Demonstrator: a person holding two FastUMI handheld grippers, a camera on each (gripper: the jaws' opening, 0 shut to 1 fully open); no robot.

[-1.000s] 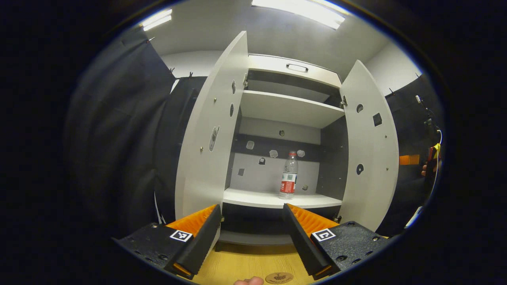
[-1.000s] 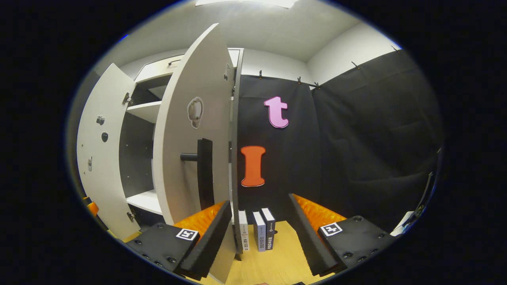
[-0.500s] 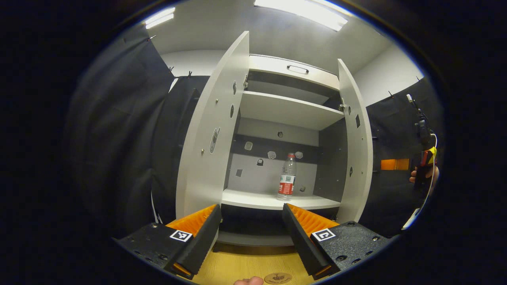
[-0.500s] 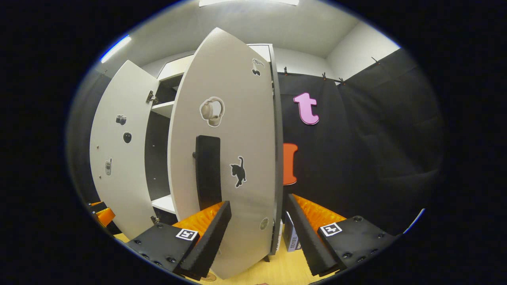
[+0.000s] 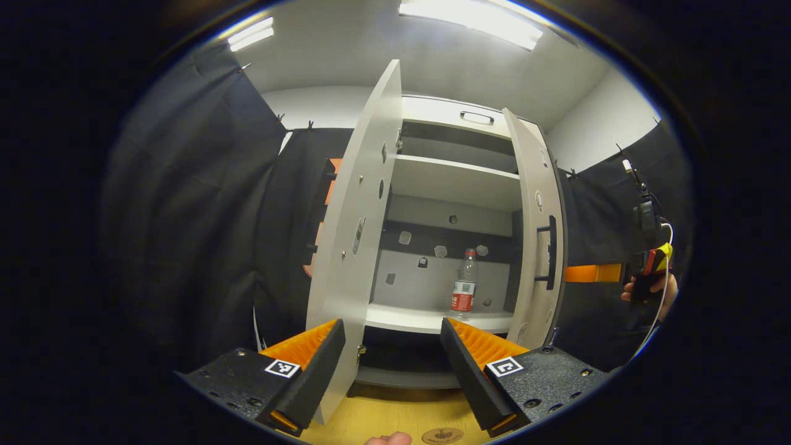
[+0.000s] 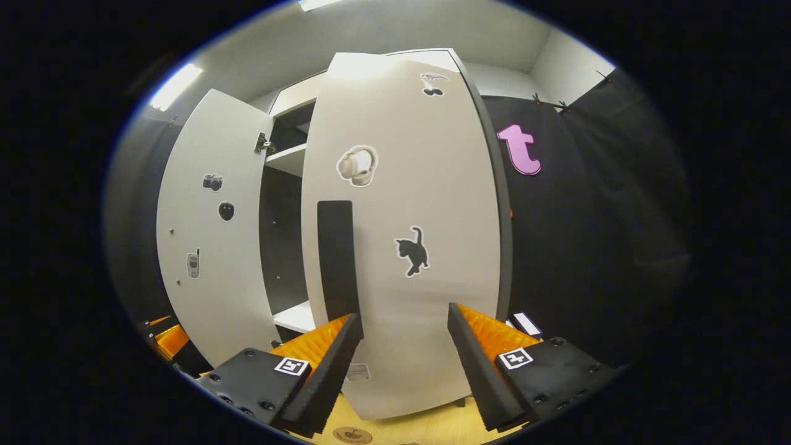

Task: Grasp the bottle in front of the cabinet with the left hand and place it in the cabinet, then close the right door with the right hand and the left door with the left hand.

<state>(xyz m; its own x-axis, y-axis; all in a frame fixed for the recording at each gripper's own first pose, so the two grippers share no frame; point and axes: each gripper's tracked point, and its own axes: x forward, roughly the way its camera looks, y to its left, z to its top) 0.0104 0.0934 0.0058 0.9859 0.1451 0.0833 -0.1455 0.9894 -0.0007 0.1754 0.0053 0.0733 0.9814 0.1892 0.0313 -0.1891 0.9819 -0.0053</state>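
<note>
The clear bottle (image 5: 463, 293) with a red label stands upright on the cabinet's lower shelf (image 5: 432, 320). My left gripper (image 5: 392, 322) is open and holds nothing, well short of the shelf. The left door (image 5: 355, 228) stands wide open, its edge near my left finger. The right door (image 5: 537, 235) is swung most of the way shut. In the right gripper view, the right door's (image 6: 401, 235) outer face with its black handle (image 6: 337, 259) is close ahead, and my right gripper (image 6: 405, 312) is open just before it. Whether it touches the door I cannot tell.
A hand holds the right gripper (image 5: 649, 272) at the far right of the left gripper view. The open left door (image 6: 210, 228) and an upper shelf (image 5: 454, 179) show too. Wooden floor (image 5: 395, 414) lies below. Black cloth walls stand on both sides.
The right door has swung from wide open to nearly shut as my right gripper followed it. My left gripper has drawn back a little from the cabinet; the bottle looks smaller.
</note>
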